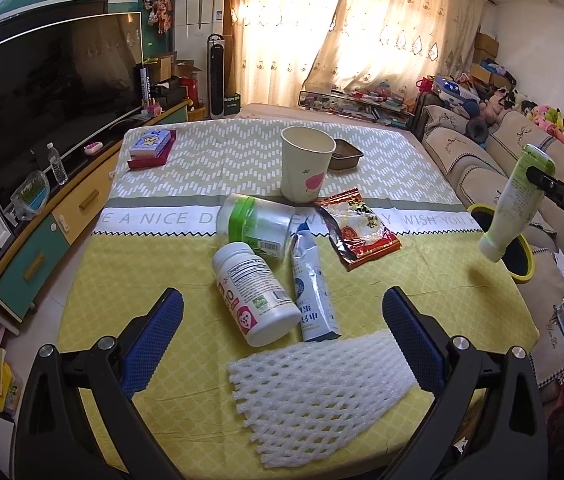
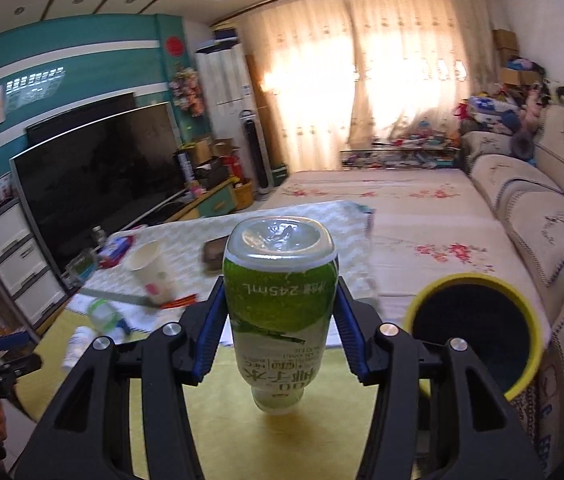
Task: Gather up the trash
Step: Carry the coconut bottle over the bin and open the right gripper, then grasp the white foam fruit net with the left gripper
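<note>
My right gripper (image 2: pixel 280 300) is shut on a green-and-white drink bottle (image 2: pixel 280 304), held upside down above the table's right edge; it also shows in the left wrist view (image 1: pixel 516 204). A yellow-rimmed bin (image 2: pixel 478 332) stands just right of it, beside the table (image 1: pixel 498 248). My left gripper (image 1: pixel 282 320) is open and empty above the table's near side. Between and ahead of its fingers lie a white foam net (image 1: pixel 318 388), a white pill bottle (image 1: pixel 256 300), a blue-white sachet (image 1: pixel 312 288), a green-lidded jar (image 1: pixel 258 224), a red snack wrapper (image 1: pixel 358 232) and a paper cup (image 1: pixel 306 164).
The table has a yellow and green patterned cloth (image 1: pixel 162 280). A small brown tray (image 1: pixel 346 155) and a red box with tissues (image 1: pixel 152 148) sit at the far end. A TV (image 1: pixel 50 92) on a cabinet is at left, a sofa (image 1: pixel 482 160) at right.
</note>
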The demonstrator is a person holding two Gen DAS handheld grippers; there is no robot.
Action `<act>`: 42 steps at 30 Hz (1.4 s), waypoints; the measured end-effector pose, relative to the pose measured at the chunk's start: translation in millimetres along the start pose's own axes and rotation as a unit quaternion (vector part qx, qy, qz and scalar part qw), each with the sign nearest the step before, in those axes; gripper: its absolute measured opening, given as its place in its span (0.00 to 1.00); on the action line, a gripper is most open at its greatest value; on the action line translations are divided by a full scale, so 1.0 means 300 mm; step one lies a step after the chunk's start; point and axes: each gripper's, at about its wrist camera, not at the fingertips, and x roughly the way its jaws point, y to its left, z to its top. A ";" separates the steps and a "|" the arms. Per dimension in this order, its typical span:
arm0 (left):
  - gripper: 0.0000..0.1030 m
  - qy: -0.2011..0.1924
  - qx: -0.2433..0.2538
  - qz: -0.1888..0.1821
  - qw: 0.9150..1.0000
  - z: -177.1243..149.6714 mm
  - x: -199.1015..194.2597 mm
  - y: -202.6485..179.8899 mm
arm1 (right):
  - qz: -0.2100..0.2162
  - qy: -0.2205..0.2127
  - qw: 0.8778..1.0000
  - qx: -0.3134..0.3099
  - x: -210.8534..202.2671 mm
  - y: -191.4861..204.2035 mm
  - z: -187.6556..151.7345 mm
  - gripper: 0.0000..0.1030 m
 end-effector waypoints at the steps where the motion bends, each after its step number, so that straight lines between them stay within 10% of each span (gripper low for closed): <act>1: 0.95 0.001 0.001 -0.001 1.000 0.000 0.002 -0.003 | -0.016 -0.001 1.000 0.007 0.001 -0.041 0.002 0.48; 15: 0.95 0.019 0.011 -0.015 1.000 0.005 0.068 -0.051 | -0.186 0.049 0.979 0.072 0.193 -0.440 -0.062 0.57; 42: 0.95 0.075 0.078 -0.055 0.993 -0.163 0.140 -0.043 | -0.094 0.053 0.993 0.041 0.156 -0.182 -0.095 0.66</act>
